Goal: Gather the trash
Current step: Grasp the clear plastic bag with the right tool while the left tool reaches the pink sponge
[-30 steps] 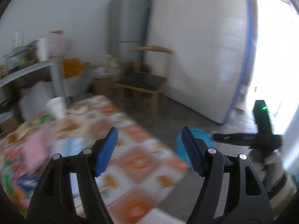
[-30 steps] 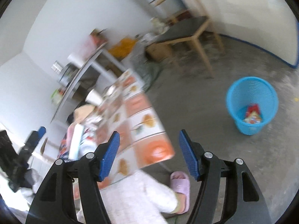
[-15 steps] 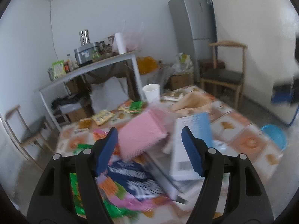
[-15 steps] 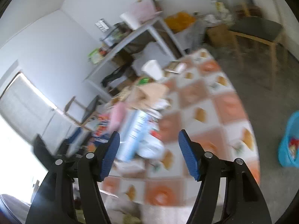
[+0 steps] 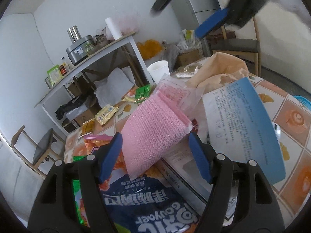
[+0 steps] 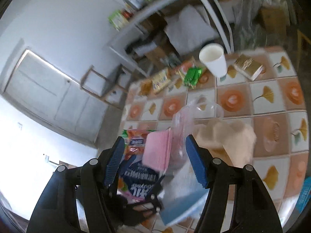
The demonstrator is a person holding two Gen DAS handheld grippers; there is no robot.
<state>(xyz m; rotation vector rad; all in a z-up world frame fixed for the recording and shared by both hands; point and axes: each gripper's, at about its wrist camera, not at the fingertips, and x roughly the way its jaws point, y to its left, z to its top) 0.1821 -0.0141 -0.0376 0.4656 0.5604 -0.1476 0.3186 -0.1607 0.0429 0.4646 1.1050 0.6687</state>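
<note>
a tiled table (image 5: 289, 116) with orange flower squares serves as landmark. behind it stands a white shelf (image 5: 93, 58) carrying a steel cooker (image 5: 78, 51). right of the table, a wooden chair (image 5: 236, 45) and grey fridge (image 5: 200, 5); left, another chair (image 5: 37, 149).

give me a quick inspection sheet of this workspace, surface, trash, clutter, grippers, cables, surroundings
surface: tiled table with orange flower and leaf squares, crowded on one side
job's things: pink bubble-wrap pouch on top of the heap; blue snack bag under it; blue-and-white leaflet; tan paper bag; green wrappers and yellow packet farther back
clutter: white paper cup upright; gold box beside it
grippers: left gripper open, either side of the pink pouch, not closed on it; right gripper open above the heap
cables: nothing seen
surroundings: loaded shelf, wooden chair, blue bin at the table's edge
</note>
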